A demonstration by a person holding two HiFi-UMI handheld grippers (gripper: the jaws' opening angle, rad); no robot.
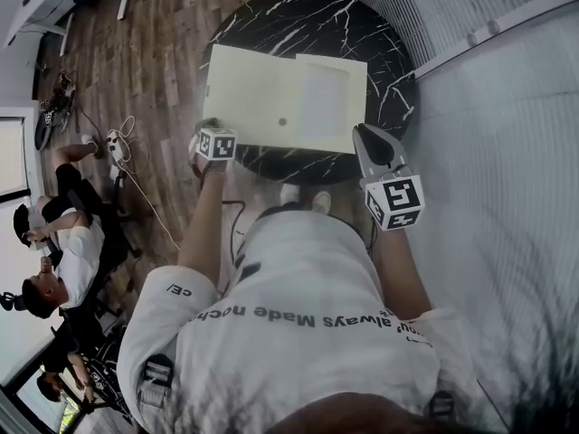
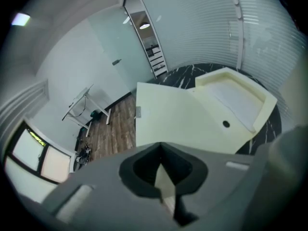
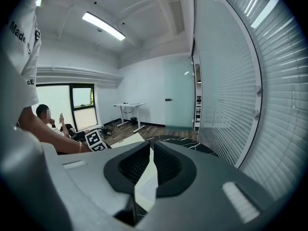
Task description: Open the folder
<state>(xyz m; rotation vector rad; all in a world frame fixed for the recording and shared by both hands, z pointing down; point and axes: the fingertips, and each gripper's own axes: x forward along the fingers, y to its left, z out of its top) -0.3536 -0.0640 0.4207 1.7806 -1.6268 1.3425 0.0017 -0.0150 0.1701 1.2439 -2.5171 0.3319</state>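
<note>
Round black marble table point(image 1: 308, 16) on wood floor point(image 1: 154, 52), blinds point(image 3: 231, 81) at right. Cream folder point(image 1: 262, 98) lies open across it, upper centre. Jaws of left gripper point(image 2: 160, 146) and right gripper point(image 3: 150, 146) sit pinched together.

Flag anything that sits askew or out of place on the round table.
The cream folder lies off-centre on the black marble table: in the head view its left corners jut past the rim, over the wood floor.
</note>
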